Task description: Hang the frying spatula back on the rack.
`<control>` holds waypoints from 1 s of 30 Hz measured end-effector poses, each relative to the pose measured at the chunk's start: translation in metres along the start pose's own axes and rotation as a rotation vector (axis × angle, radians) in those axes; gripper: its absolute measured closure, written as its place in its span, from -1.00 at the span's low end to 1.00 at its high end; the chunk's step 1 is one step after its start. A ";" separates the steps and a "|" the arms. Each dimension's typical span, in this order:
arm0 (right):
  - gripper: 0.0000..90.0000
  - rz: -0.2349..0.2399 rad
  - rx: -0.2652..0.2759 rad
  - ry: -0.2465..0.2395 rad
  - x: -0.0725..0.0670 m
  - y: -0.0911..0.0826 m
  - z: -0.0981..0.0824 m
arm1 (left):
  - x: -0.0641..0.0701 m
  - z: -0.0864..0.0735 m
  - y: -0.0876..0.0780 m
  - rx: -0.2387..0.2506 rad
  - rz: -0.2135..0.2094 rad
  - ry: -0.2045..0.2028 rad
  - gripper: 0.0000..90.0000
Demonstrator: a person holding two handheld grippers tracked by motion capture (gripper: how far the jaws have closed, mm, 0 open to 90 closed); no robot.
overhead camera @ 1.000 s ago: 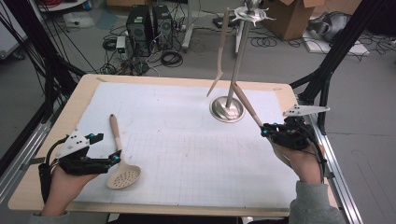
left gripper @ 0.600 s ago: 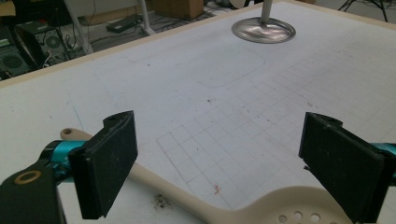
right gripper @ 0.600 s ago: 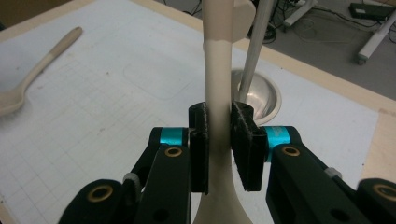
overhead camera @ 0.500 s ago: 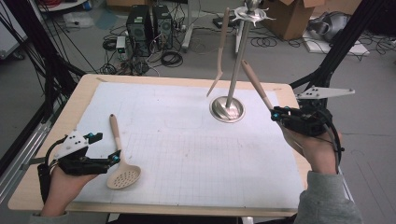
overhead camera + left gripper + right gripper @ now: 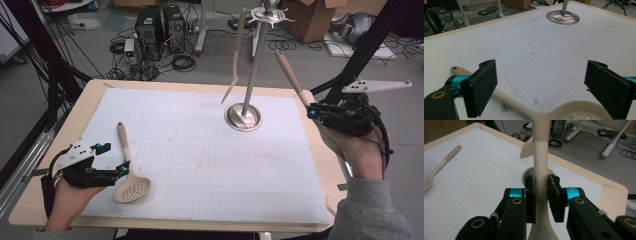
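A beige slotted spoon [image 5: 131,189] lies on the white grid mat [image 5: 200,150] at the front left. My left gripper [image 5: 122,169] rests beside it, open, one jaw on each side of the spoon's neck [image 5: 509,101] without pressing it. At the right edge my right gripper [image 5: 313,111] is raised above the table and shut on a beige utensil [image 5: 287,72], whose handle slants up and left toward the metal stand [image 5: 255,65]. In the right gripper view the pads [image 5: 530,195] clamp that handle [image 5: 541,157]. A beige spatula [image 5: 235,55] hangs from the stand's top.
The stand's round metal base [image 5: 243,117] sits on the mat at the back right; it also appears as the metal base [image 5: 562,17]. Black frame posts [image 5: 40,60] flank the table. Cables and computer boxes [image 5: 160,25] lie on the floor beyond the far edge.
My right gripper has risen with the beige utensil and drifted slightly right, so the handle's end stands higher beside the stand's pole. The left gripper and slotted spoon have not moved.
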State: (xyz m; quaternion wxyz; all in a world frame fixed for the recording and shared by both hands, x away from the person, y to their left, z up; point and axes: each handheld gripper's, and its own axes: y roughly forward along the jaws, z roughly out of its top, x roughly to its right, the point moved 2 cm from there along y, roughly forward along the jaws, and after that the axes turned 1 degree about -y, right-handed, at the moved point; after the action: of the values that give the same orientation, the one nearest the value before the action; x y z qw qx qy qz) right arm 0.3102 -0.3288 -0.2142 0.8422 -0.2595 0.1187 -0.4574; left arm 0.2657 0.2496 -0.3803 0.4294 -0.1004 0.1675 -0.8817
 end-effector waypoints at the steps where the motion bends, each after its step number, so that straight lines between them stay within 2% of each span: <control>1: 0.73 -0.002 -0.001 0.000 0.002 -0.001 0.000 | 0.000 0.000 0.000 -0.003 0.002 0.001 -0.74; 9: 0.73 -0.011 0.023 0.010 0.019 -0.008 0.007 | -0.001 -0.001 0.001 -0.003 0.010 0.004 -0.74; 21: 0.73 -0.006 0.027 -0.021 0.038 -0.008 0.025 | -0.004 -0.006 0.003 -0.014 0.017 -0.013 -0.74; 30: 0.73 0.037 0.047 -0.033 0.050 -0.012 0.032 | -0.007 -0.008 -0.003 -0.009 0.033 -0.021 -0.74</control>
State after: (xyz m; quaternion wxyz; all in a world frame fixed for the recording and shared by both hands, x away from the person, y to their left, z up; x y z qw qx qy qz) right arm 0.3428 -0.3651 -0.1786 0.8581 -0.2451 0.0989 -0.4402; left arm 0.2656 0.2586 -0.3863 0.4450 -0.1090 0.1686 -0.8727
